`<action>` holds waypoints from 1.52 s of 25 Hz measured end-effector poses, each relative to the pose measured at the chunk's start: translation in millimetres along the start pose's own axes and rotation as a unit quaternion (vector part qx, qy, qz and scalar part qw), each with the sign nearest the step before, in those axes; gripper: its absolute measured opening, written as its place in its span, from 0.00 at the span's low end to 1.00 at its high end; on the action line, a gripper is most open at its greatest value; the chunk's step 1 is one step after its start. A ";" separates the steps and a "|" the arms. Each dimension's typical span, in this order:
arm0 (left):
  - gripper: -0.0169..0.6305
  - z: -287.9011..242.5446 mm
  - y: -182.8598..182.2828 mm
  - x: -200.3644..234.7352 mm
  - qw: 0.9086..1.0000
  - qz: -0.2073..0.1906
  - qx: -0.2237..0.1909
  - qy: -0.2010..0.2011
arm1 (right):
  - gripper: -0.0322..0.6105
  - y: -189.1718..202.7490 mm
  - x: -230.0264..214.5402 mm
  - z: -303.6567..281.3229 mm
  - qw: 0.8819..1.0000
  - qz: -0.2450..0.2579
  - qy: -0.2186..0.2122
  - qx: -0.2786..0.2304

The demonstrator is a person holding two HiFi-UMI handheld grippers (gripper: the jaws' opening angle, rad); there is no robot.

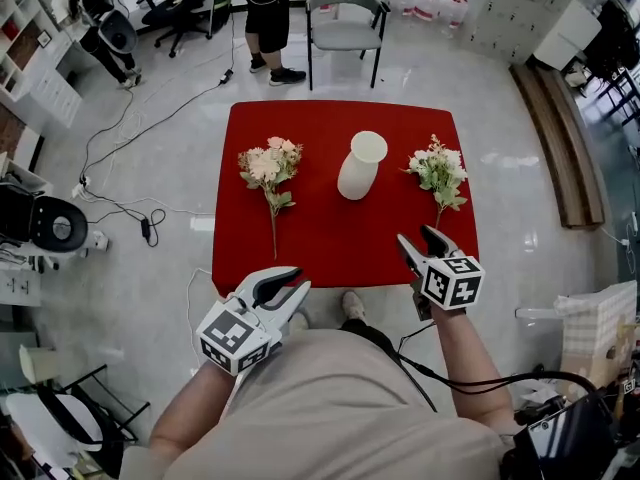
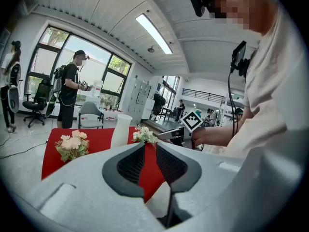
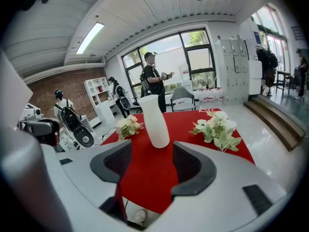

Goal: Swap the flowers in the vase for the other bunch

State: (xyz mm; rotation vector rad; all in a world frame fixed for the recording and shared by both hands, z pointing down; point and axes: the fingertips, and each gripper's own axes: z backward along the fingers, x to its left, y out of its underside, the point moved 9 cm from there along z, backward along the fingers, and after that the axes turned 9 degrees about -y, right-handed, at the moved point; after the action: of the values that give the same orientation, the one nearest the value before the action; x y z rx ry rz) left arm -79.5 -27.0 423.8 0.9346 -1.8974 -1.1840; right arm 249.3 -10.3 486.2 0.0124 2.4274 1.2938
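An empty white vase (image 1: 361,165) (image 3: 154,122) stands upright in the middle of the red table (image 1: 330,238). A pink-and-cream bunch (image 1: 270,165) (image 2: 72,145) lies on the cloth to its left. On its right lies a white-and-green bunch (image 1: 439,173) (image 3: 217,128). My right gripper (image 1: 415,235) (image 3: 152,151) hovers over the table's near right edge, just short of that bunch's stem, open with nothing between its jaws. My left gripper (image 1: 298,280) (image 2: 150,146) hangs off the near left corner, its jaws a narrow gap apart and holding nothing.
A grey chair (image 1: 345,13) stands beyond the far edge, with a person (image 1: 265,18) beside it. Cables (image 1: 130,138) trail over the floor at the left near black equipment (image 1: 45,223). A wooden bench (image 1: 560,138) runs along the right.
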 end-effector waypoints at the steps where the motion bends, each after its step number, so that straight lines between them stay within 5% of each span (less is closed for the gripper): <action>1: 0.11 3.4 1.4 0.9 1.000 0.000 0.000 0.001 | 0.47 2.0 11.9 0.6 1.000 0.004 -0.008 0.003; 15: 0.11 59.2 25.8 24.1 1.000 0.012 -0.014 -0.024 | 0.47 17.3 124.2 -64.3 0.990 0.023 -0.129 0.047; 23: 0.11 111.8 47.5 44.1 0.994 0.030 -0.019 -0.102 | 0.47 3.9 154.4 -157.3 0.976 -0.008 -0.205 0.072; 38: 0.11 161.5 81.2 53.7 0.976 0.079 -0.026 -0.203 | 0.61 -53.6 127.4 -315.5 0.974 -0.140 -0.157 0.085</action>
State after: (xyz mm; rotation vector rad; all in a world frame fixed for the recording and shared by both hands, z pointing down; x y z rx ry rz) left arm -259.3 20.7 454.7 0.5260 -2.1983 -1.3996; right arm 33.3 -268.8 558.4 -0.0709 2.1682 0.8839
